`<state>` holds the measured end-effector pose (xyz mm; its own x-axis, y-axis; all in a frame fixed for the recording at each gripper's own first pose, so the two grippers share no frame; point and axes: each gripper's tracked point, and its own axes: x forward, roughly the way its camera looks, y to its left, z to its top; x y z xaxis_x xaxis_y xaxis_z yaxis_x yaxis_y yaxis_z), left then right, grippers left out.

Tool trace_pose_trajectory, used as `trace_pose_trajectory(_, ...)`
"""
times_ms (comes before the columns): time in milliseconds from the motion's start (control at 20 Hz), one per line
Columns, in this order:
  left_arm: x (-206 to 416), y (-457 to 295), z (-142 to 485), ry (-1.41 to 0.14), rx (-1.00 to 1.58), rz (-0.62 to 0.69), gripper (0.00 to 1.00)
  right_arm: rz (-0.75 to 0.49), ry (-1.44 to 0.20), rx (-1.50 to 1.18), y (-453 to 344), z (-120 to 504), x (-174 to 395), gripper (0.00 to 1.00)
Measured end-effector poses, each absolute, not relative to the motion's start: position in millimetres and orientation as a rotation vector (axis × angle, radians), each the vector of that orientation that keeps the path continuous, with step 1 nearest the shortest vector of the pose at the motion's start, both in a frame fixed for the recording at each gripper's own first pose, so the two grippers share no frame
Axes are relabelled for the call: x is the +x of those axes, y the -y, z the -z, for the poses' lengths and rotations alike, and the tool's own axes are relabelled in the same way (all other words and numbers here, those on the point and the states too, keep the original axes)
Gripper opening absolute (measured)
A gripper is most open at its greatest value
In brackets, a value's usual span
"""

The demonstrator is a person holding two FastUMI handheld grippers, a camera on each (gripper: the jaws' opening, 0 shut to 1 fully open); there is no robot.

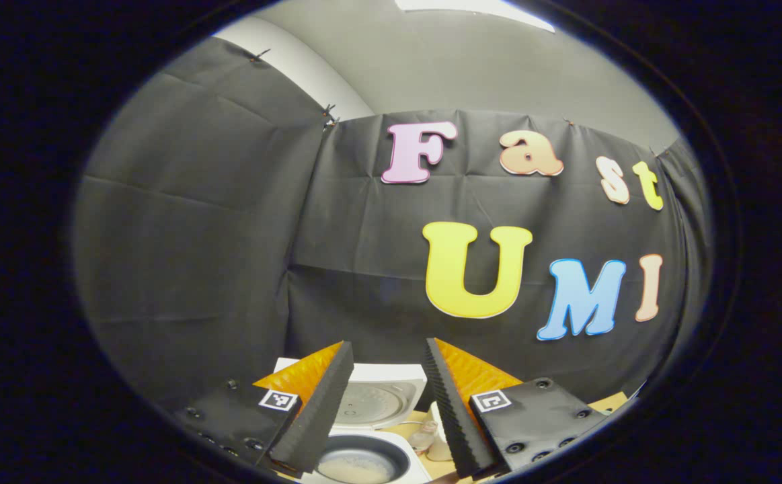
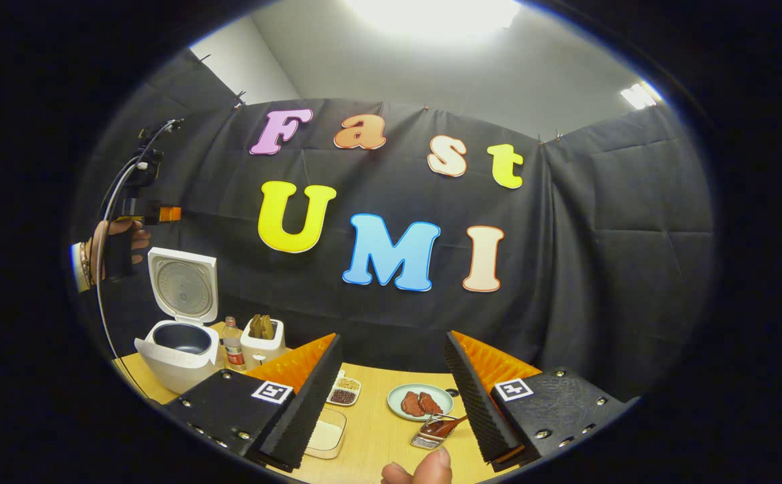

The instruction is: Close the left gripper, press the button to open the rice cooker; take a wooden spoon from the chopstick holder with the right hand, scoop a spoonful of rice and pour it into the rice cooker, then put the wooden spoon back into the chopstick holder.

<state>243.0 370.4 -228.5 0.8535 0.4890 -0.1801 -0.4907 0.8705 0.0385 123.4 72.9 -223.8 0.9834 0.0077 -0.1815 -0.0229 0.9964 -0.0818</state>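
1. The white rice cooker [image 2: 181,349] stands at the left end of the light wooden bench [image 2: 377,430], its lid [image 2: 183,286] raised upright and the dark inner pot [image 1: 362,460] open. In my left gripper view the pot sits just below the fingers, with a pale layer of what may be rice at its bottom.
2. My left gripper [image 1: 382,403] is held above the cooker with its fingers apart and nothing between them; in the right gripper view it shows high up at the left, a hand [image 2: 122,245] around it.
3. My right gripper [image 2: 391,396] hangs over the front of the bench, its fingers apart and holding nothing.
4. I judge the opening step done. Whether rice has gone in and the spoon is back, I cannot tell.
5. If the scooping is to come, my right gripper must find the wooden spoon. I cannot pick out the chopstick holder.
6. Near the front edge lie a clear tray of white grains [image 2: 327,433], a pale plate with reddish pieces [image 2: 420,401] and a metal rack holding a brown utensil [image 2: 439,429].
7. Beside the cooker stand a small bottle [image 2: 232,344] and a white toaster [image 2: 263,341]. Black cloth walls the booth, under a lit ceiling.
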Motion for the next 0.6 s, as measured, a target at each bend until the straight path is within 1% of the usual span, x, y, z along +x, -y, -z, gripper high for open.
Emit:
trace_pose_trajectory(150,271,-400,253,-0.193,-0.004,-0.533,0.79,-0.019,-0.197,-0.112,-81,217,121,0.93)
trace_pose_trajectory(200,283,-411,262,-0.199,-0.007,-0.538,0.72,-0.020,-0.195,-0.124,-83,216,121,0.94)
trace_pose_trajectory(250,293,-424,273,-0.208,-0.011,-0.548,0.79,-0.019,-0.196,-0.137,-83,214,120,0.94)
trace_pose_trajectory(400,318,-463,301,-0.256,-0.034,-0.596,0.79,-0.019,-0.211,-0.165,-85,217,116,0.94)
trace_pose_trajectory(450,323,-474,308,-0.268,-0.045,-0.610,0.72,-0.019,-0.223,-0.177,-84,221,115,0.94)
trace_pose_trajectory(500,327,-483,314,-0.277,-0.051,-0.624,0.79,-0.017,-0.234,-0.184,-83,224,114,0.94)
trace_pose_trajectory(600,332,-490,333,-0.325,-0.075,-0.625,0.79,-0.017,-0.242,-0.180,-84,225,117,0.93)
